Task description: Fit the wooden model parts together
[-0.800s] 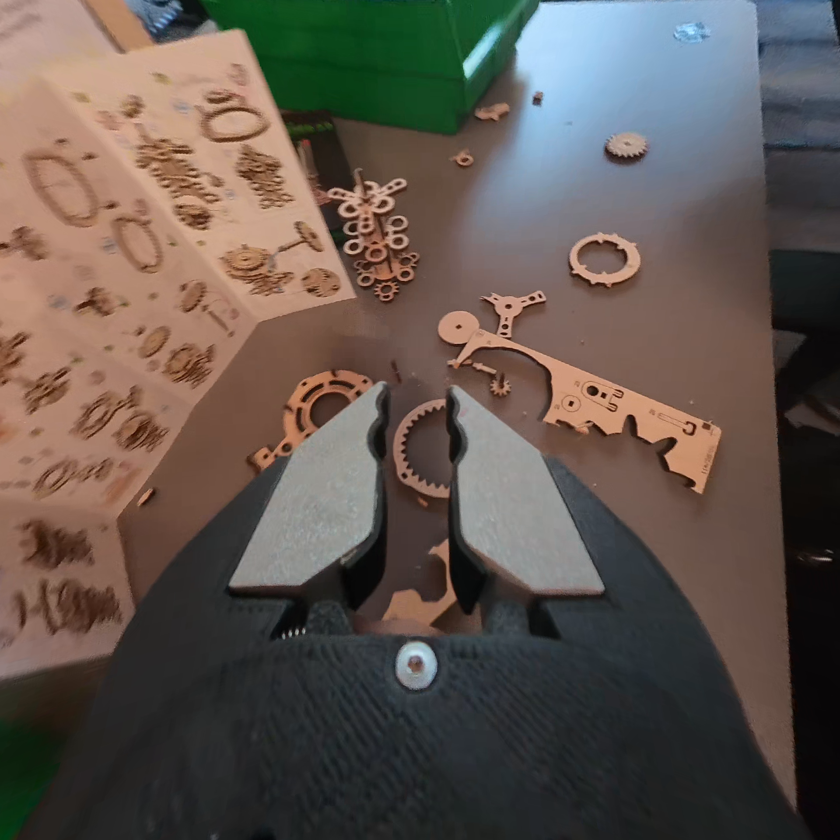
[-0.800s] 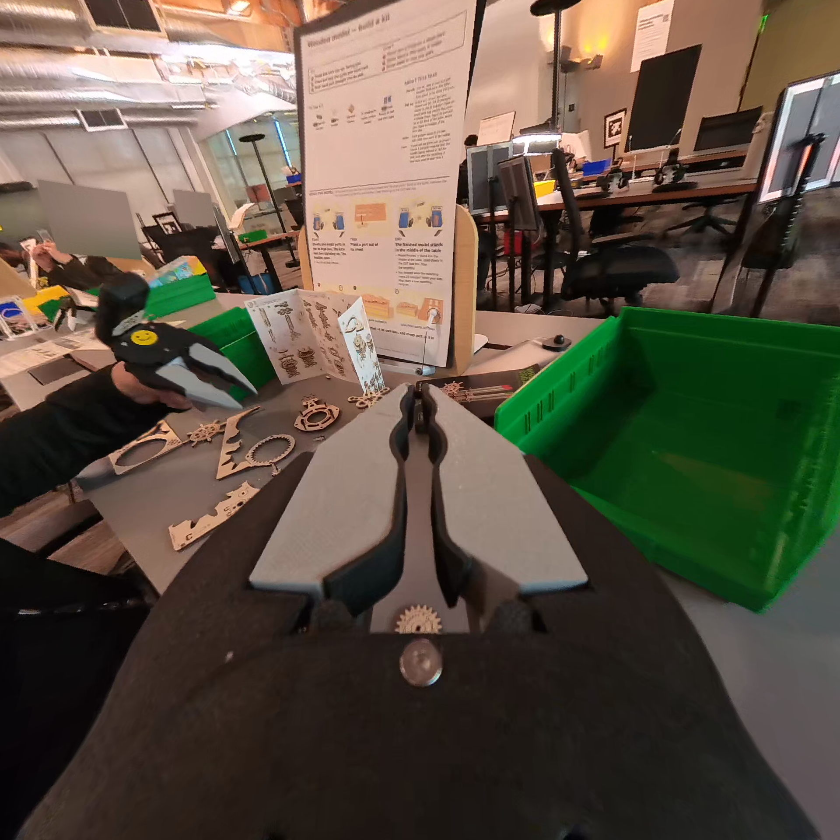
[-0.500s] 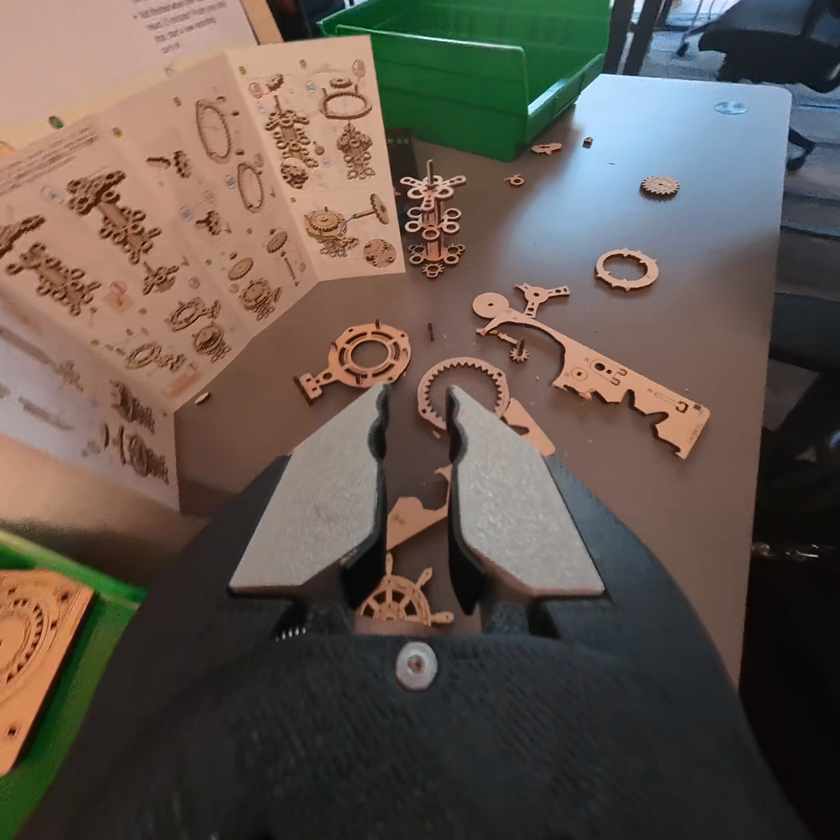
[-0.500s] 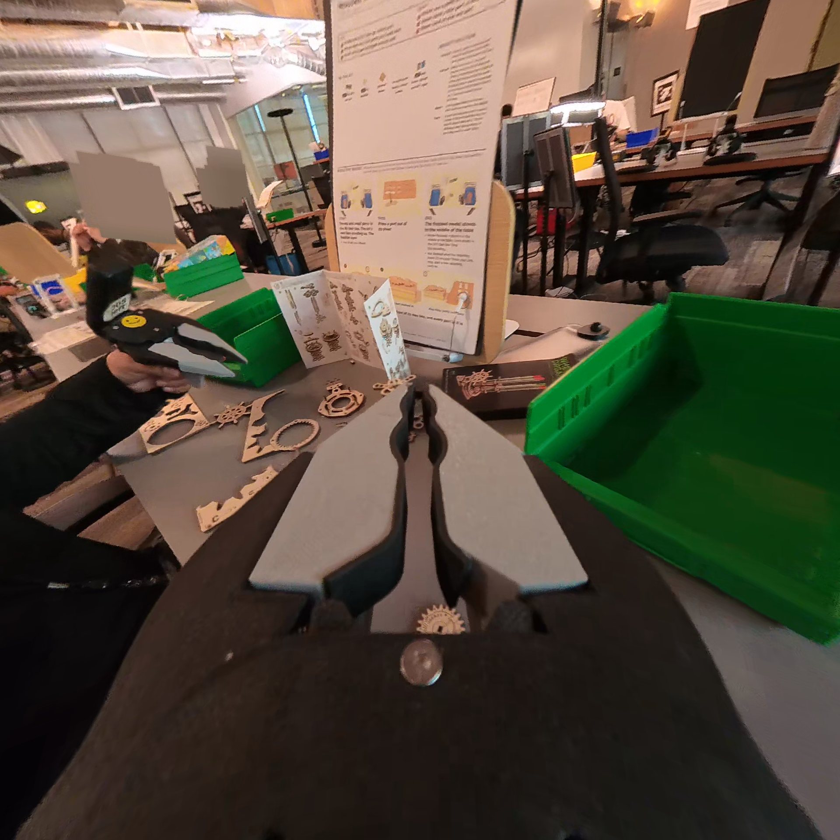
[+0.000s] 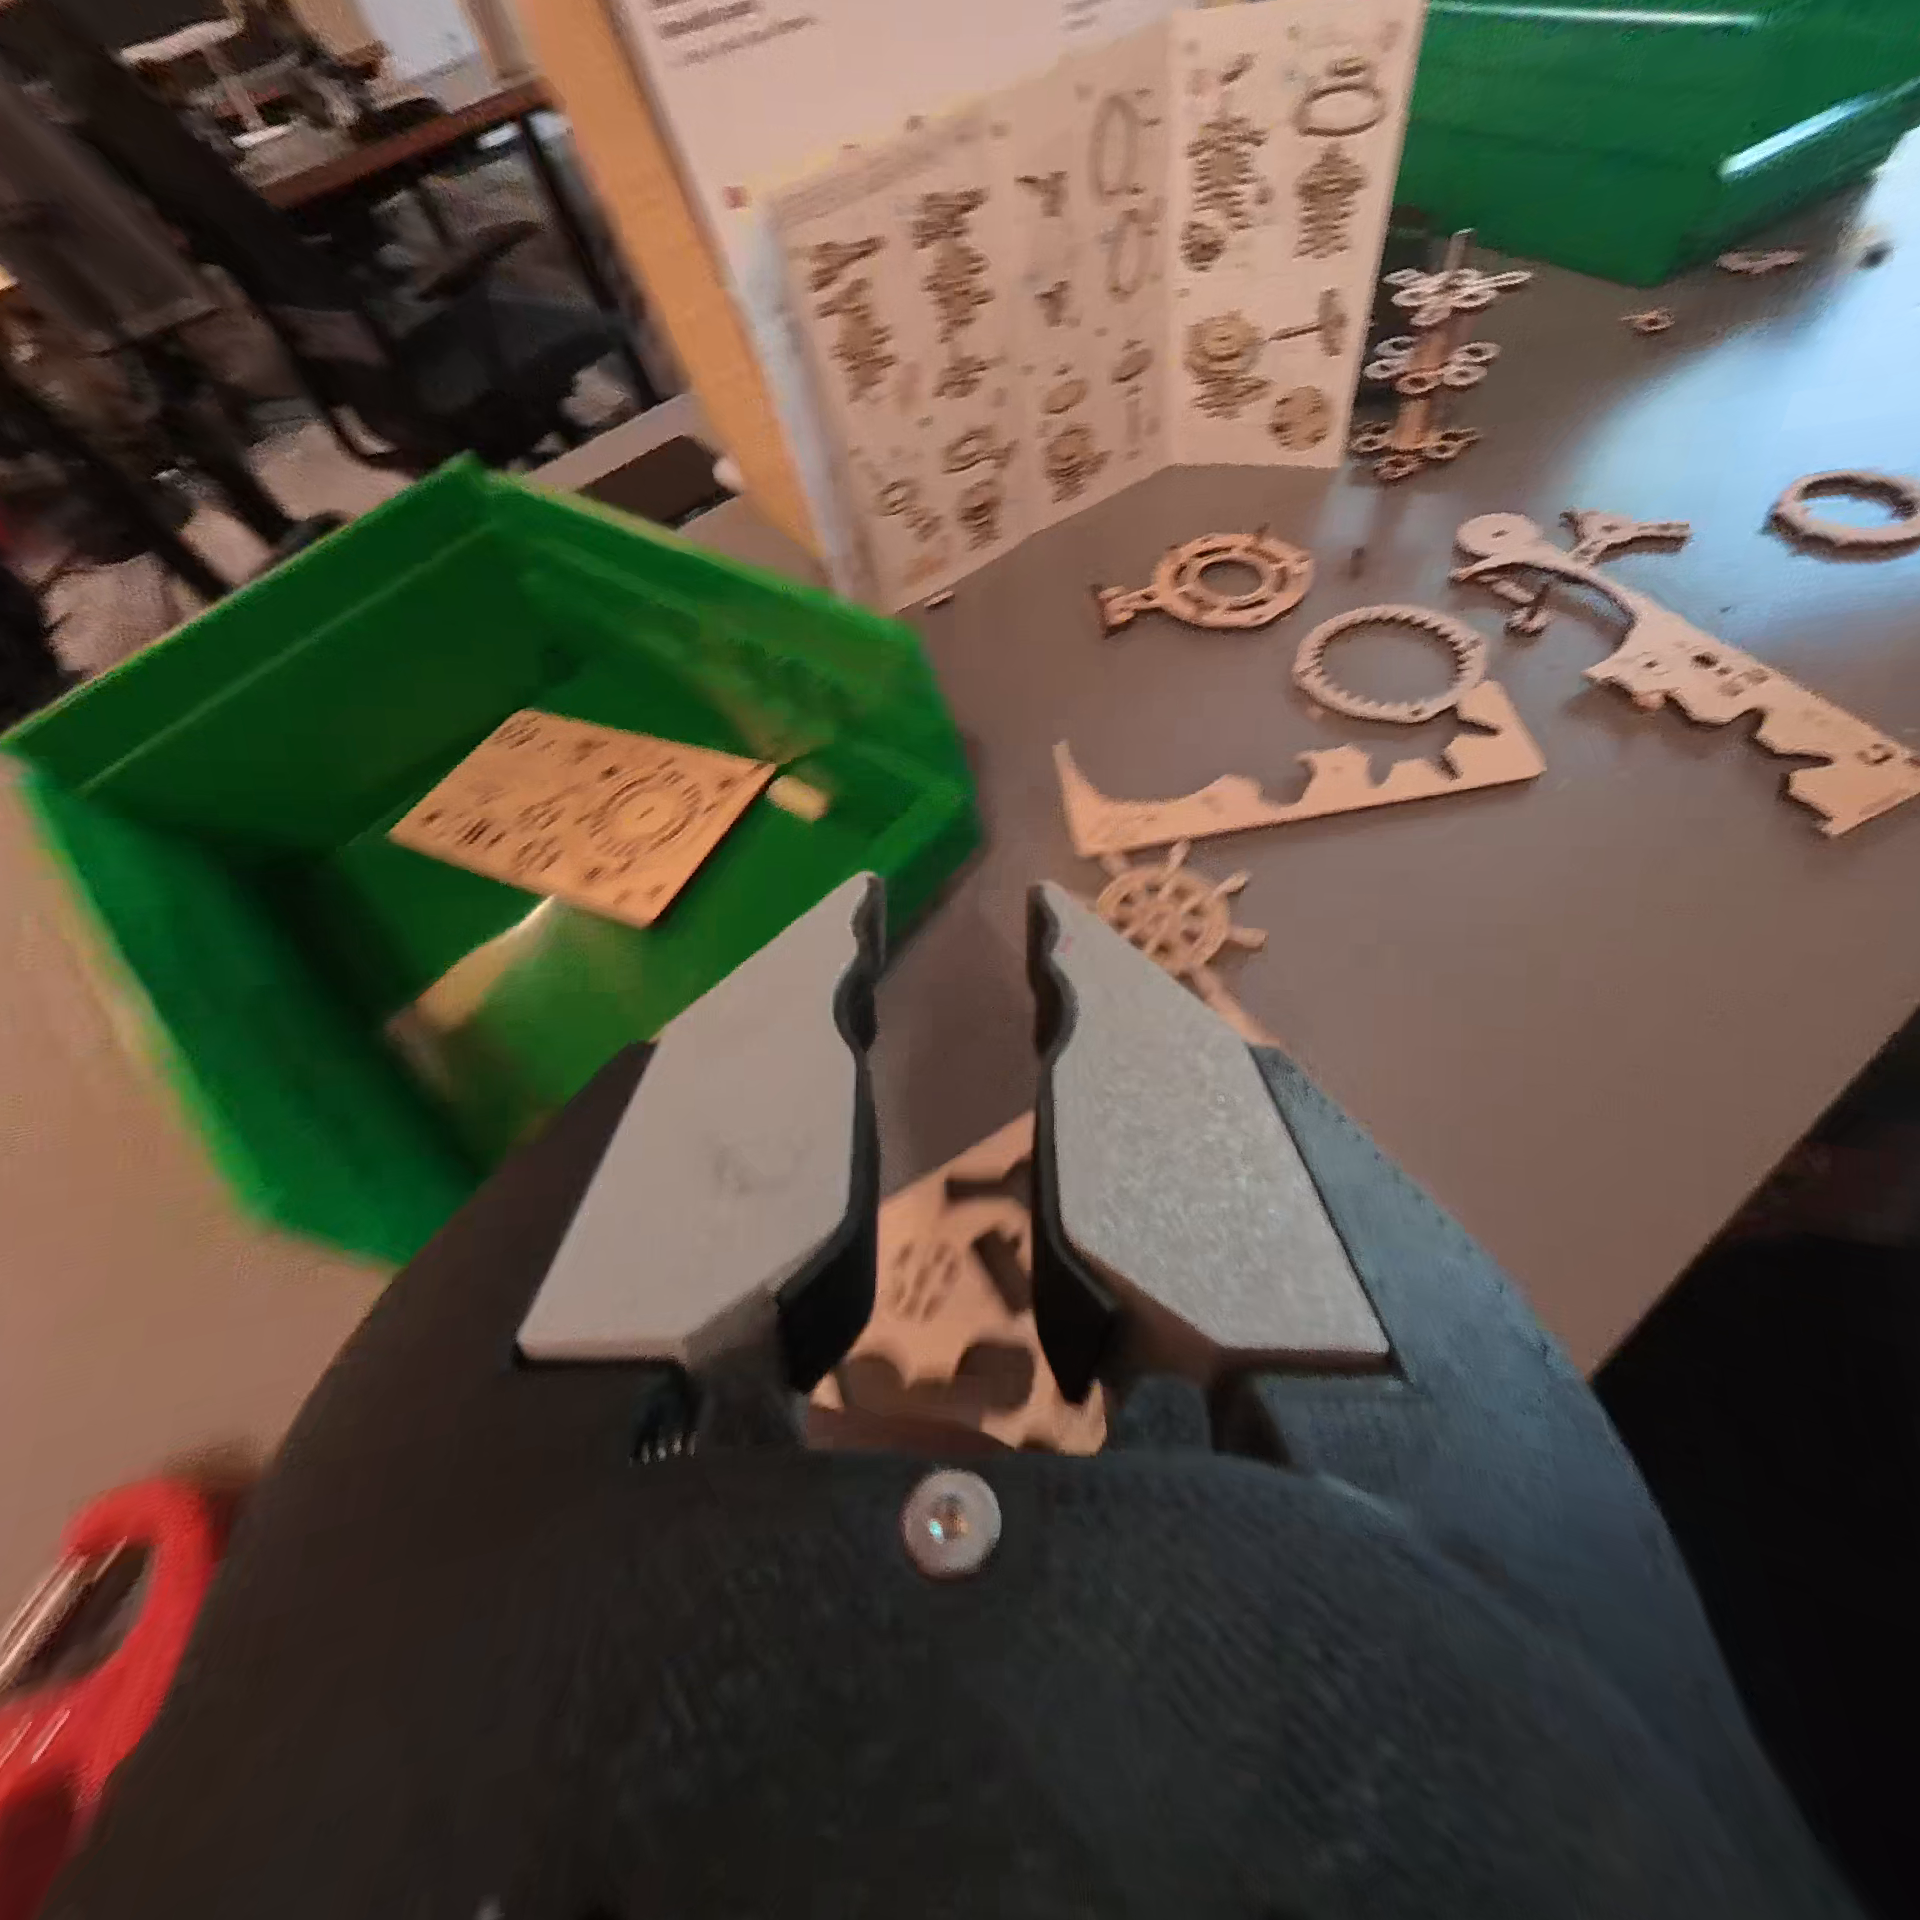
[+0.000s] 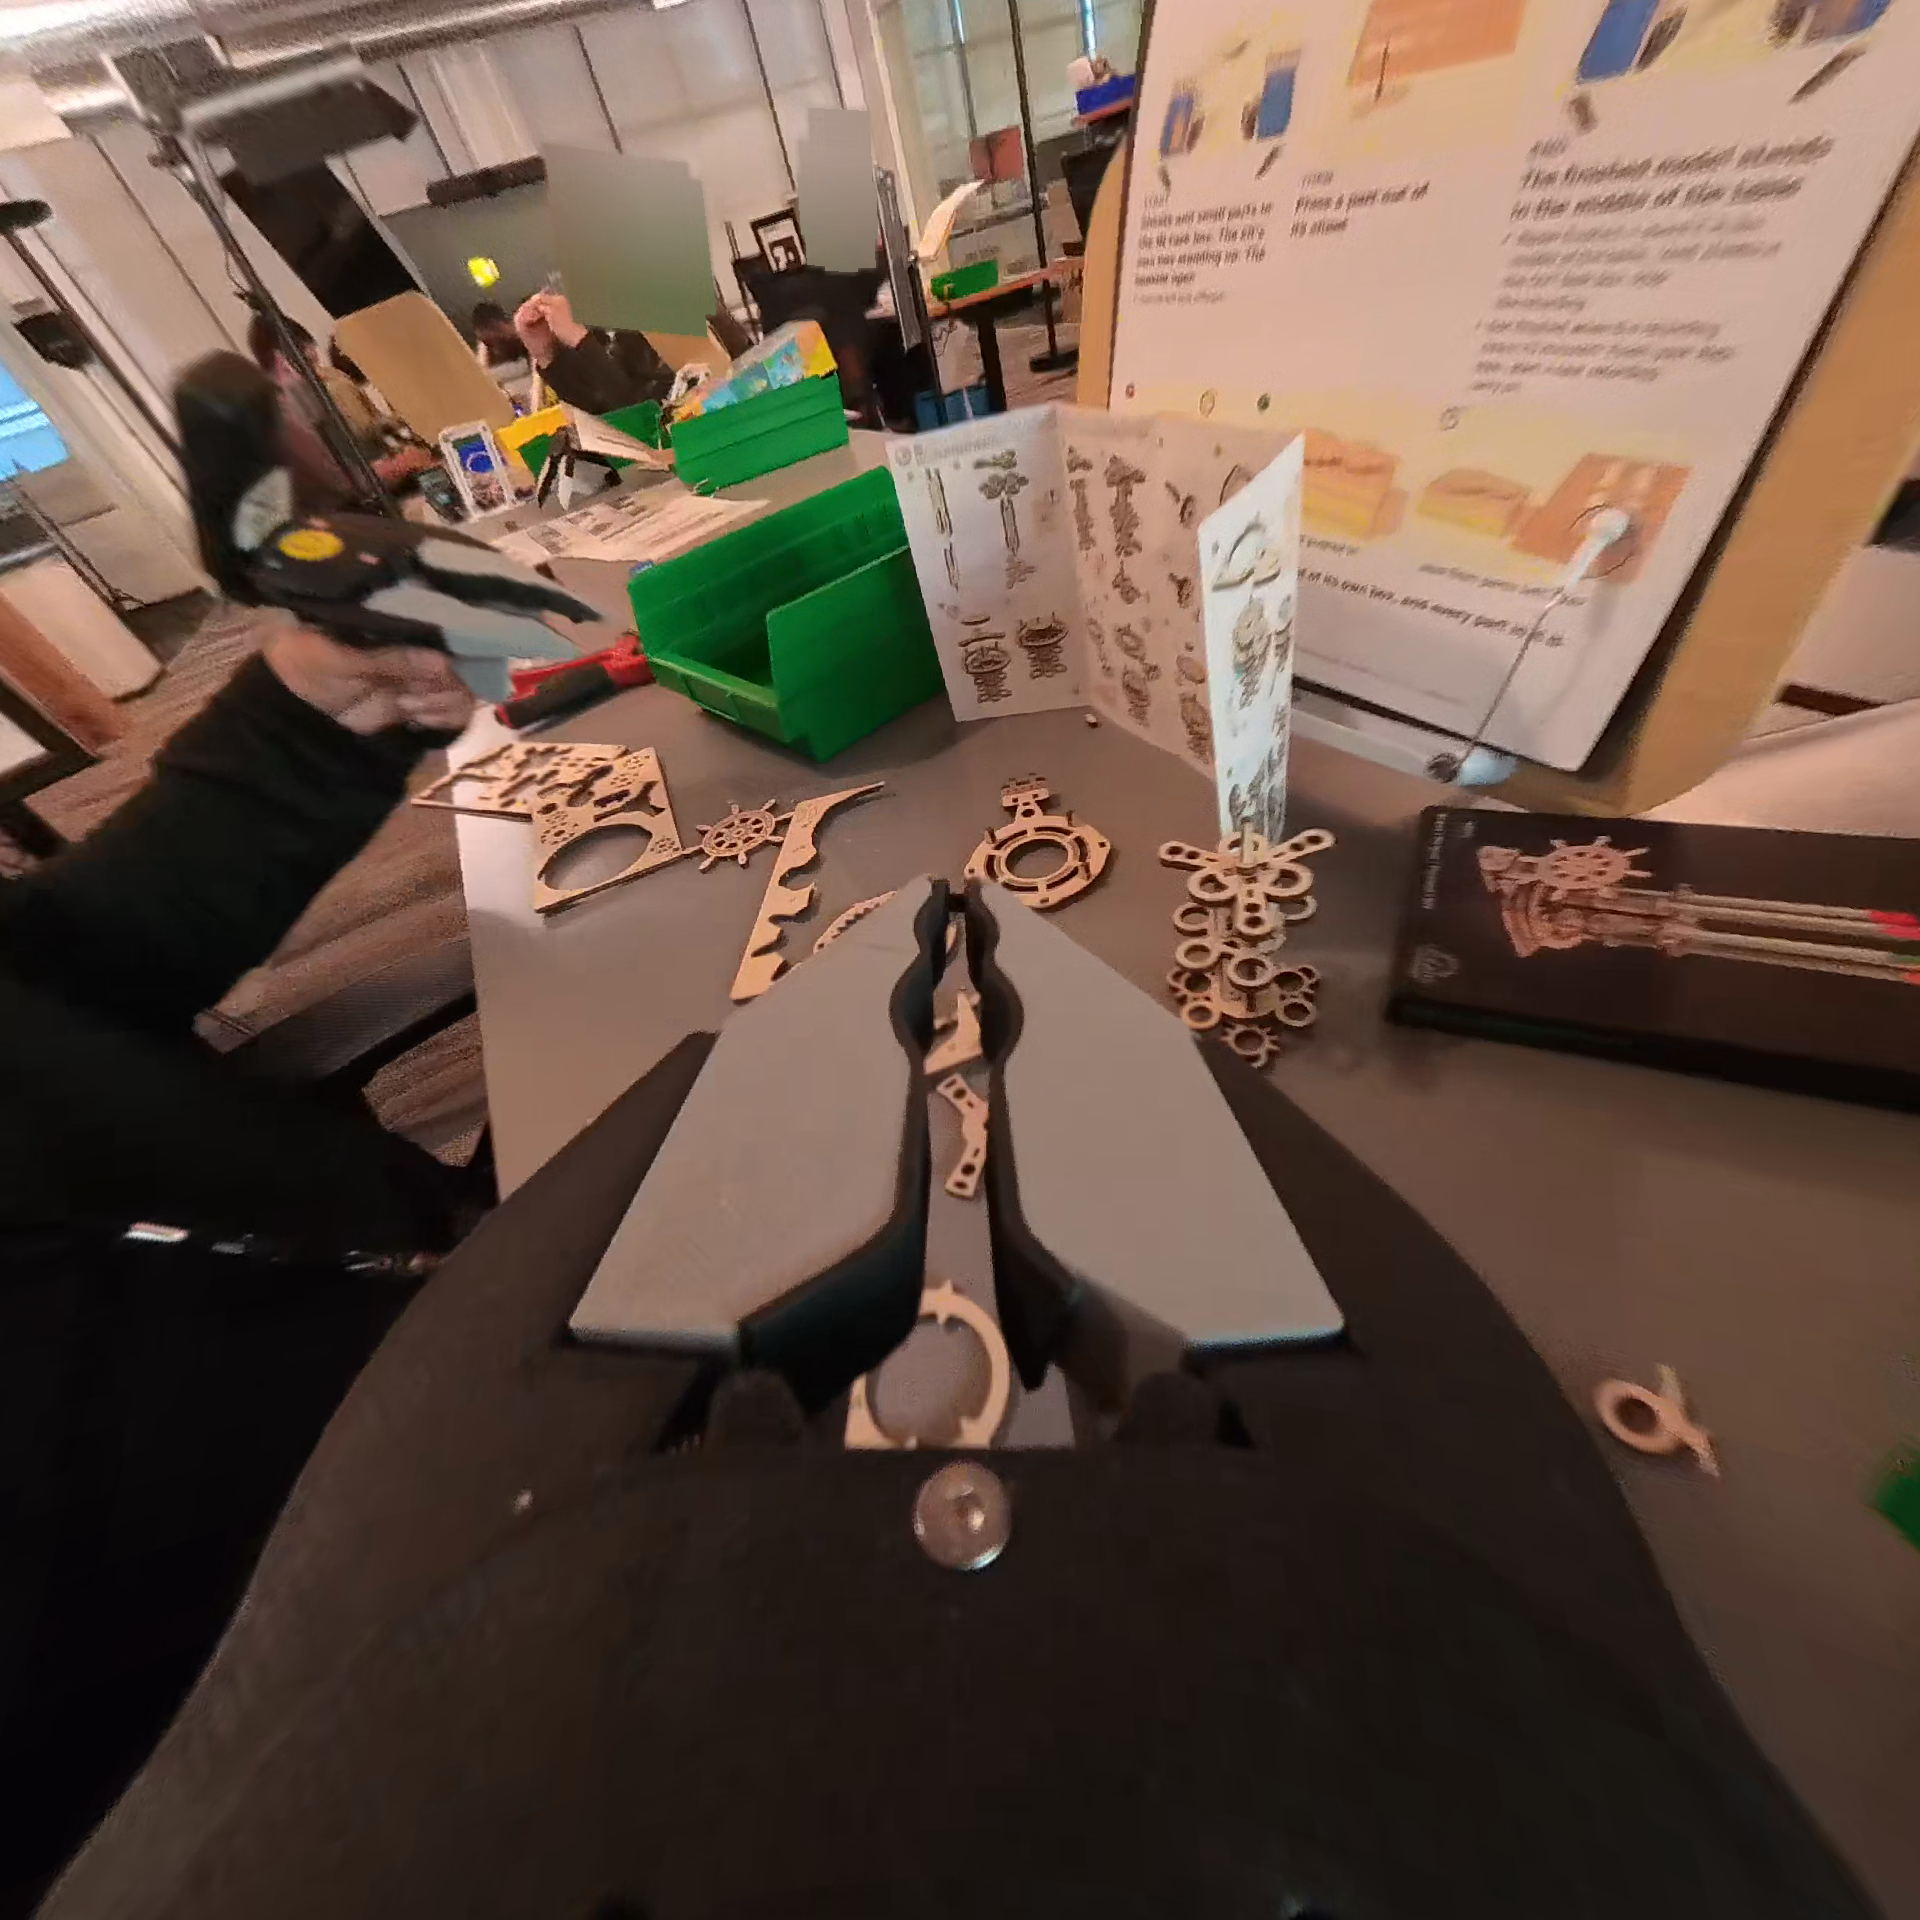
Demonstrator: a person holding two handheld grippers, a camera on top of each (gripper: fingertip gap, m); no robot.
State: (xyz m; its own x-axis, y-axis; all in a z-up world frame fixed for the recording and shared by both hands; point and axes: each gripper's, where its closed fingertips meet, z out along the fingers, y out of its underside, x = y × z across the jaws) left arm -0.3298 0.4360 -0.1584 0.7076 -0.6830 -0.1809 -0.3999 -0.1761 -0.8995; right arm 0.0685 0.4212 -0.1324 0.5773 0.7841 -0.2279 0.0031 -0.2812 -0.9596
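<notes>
1. Swung leftward off the loose parts since the earlier frames: left gripper (image 5: 951,925) now aimed at the near corner of a green bin (image 5: 312,1039) at centre left, with a punched wooden sheet (image 5: 582,816) lying flat inside.
2. Left jaws parted by a clear gap, gripping nothing; motion blur across the frame.
3. Right gripper (image 6: 954,902) turned from the big bin toward the table centre; tips almost touching, empty.
4. Probably means fetching a fresh part; nothing being joined yet.
5. Partly built stack of ringed discs on a peg (image 6: 1242,935), upright at centre right beside the dark kit box (image 6: 1662,935).
6. Ship's wheel (image 5: 1179,914), toothed ring (image 5: 1387,660), round flanged frame (image 5: 1210,582) and leftover sheet offcuts flat on the grey table (image 5: 1558,1039), upper right.
</notes>
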